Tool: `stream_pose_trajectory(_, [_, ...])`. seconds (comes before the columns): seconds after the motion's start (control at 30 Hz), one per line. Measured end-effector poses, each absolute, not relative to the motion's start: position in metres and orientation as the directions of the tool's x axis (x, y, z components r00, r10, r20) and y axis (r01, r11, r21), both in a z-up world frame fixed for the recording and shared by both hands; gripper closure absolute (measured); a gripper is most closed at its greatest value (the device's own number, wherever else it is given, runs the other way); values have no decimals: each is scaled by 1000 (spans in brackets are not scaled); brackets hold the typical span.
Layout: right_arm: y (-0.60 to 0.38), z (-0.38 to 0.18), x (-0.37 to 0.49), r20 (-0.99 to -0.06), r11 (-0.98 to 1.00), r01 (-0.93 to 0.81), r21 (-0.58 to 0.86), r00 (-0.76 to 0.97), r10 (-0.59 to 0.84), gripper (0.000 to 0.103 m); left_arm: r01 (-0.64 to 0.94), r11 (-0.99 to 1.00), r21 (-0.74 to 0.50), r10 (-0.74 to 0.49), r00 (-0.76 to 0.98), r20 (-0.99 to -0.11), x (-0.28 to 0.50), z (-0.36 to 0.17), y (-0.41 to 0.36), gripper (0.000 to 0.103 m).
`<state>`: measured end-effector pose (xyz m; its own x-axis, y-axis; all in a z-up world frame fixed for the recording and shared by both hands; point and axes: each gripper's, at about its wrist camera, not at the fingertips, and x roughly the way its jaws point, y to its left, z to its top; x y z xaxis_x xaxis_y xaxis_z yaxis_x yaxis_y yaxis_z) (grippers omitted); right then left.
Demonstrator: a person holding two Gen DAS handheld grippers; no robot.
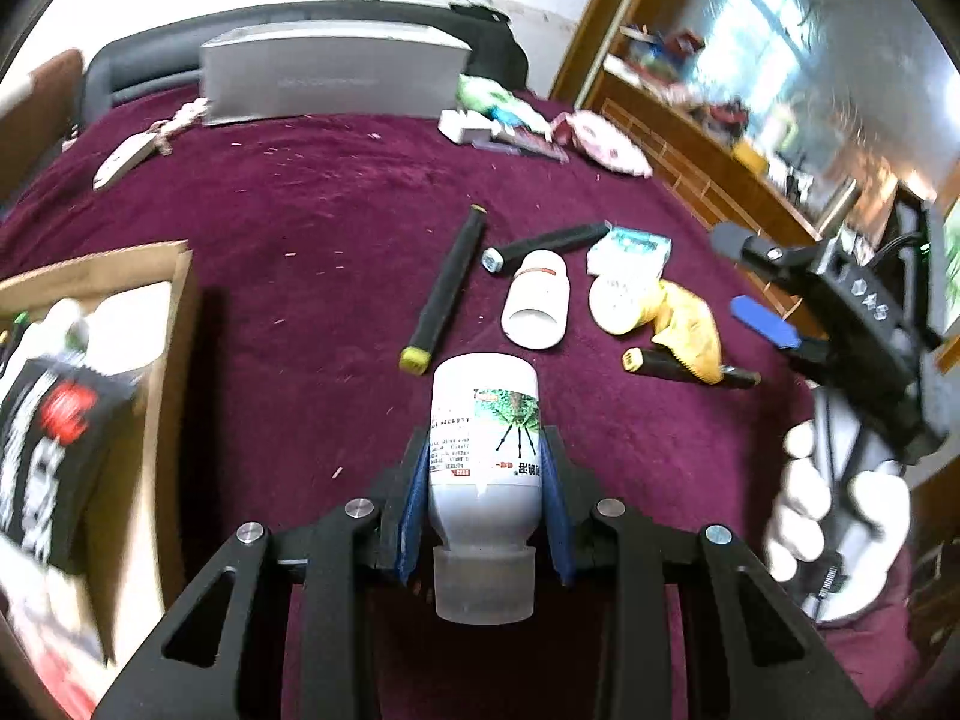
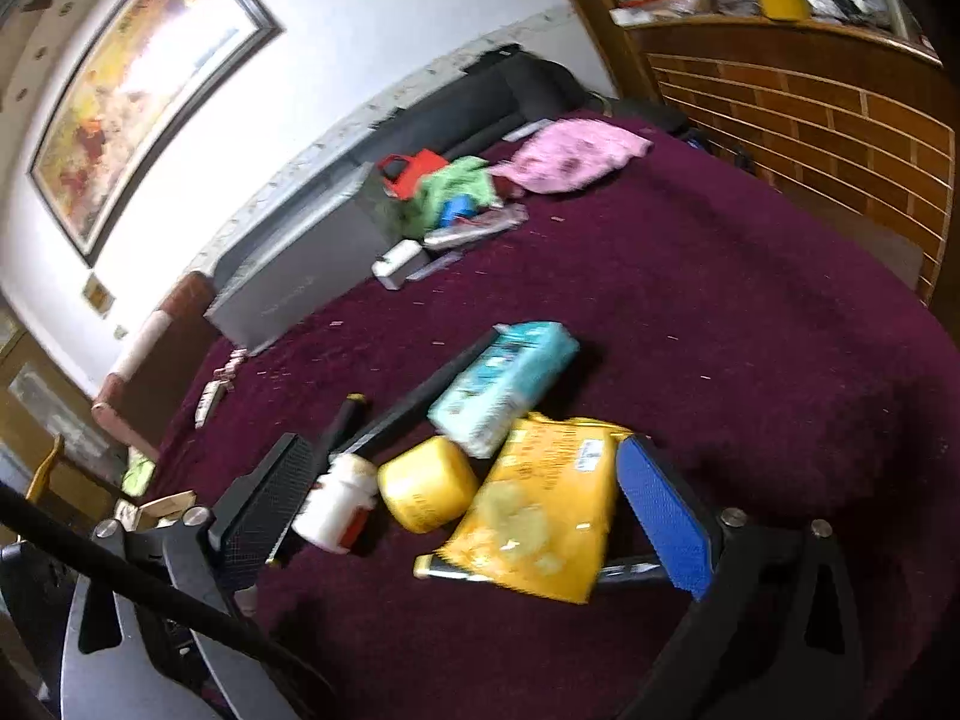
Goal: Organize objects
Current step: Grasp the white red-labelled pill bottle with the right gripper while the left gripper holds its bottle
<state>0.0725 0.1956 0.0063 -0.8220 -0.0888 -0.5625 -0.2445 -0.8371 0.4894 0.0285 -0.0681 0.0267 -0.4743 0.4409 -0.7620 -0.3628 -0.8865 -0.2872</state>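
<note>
My left gripper (image 1: 485,444) is shut on a white bottle (image 1: 483,498) with a printed label, its translucent cap pointing back at the camera. It hangs over the maroon cloth (image 1: 300,210), beside an open cardboard box (image 1: 180,300) that holds a black-and-red packet (image 1: 54,438). Ahead lie a black rod (image 1: 447,288), a white jar (image 1: 537,300), a teal tissue pack (image 1: 630,249), a yellow tub (image 1: 618,303) and a yellow bag (image 1: 690,330). My right gripper (image 2: 462,441) stands open above the yellow bag (image 2: 540,516), yellow tub (image 2: 427,483) and white jar (image 2: 336,504), with nothing between its pads. A white-gloved hand (image 1: 840,528) holds it.
A grey box (image 1: 330,75) stands at the far edge, with a white item on a cord (image 1: 129,156) at its left. A pink cloth (image 2: 570,153), a green cloth (image 2: 462,180) and small packets lie at the back. A wooden slatted panel (image 2: 810,120) and cluttered shelf border the right.
</note>
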Motion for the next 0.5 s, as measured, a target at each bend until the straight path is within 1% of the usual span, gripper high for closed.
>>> stream_pose_trajectory(0.03, [192,8,72,-555,-840,-226,493,-825,-104,5,-356,-886,-298,448,-484,-752,34,31,-73,74])
stream_pose_trajectory(0.1, [184,9,67,-557,-825,-182,535,-810,-184,8,-351,-879,-323,468,-501,-728,43,40,-84,74])
stream_pose_trajectory(0.13, [178,8,63,-566,-820,-162,549,-794,-221,12,-352,-875,-332,477,-512,-714,49,45,-89,74])
stream_pose_trajectory(0.27, [146,8,44,-613,-823,-129,554,-732,-297,12,-367,-870,-328,489,-563,-667,67,65,-109,74])
stream_pose_trajectory(0.33, [132,6,32,-658,-838,-152,524,-697,-285,12,-368,-871,-325,489,-583,-648,73,71,-120,74])
stream_pose_trajectory(0.37, [125,4,24,-694,-856,-180,485,-675,-250,14,-365,-874,-322,485,-597,-639,77,75,-127,74])
stream_pose_trajectory(0.4, [120,2,17,-717,-869,-197,454,-660,-225,16,-359,-876,-321,481,-606,-634,79,76,-134,74])
stream_pose_trajectory(0.43, [115,-1,10,-741,-882,-211,422,-641,-201,22,-352,-878,-324,478,-614,-628,81,77,-142,74])
stream_pose_trajectory(0.47, [111,-5,3,-770,-893,-230,386,-614,-174,30,-345,-879,-330,477,-618,-625,82,77,-151,74])
stream_pose_trajectory(0.5, [107,-11,-4,-794,-899,-248,362,-587,-158,34,-334,-880,-338,475,-622,-623,83,77,-160,74])
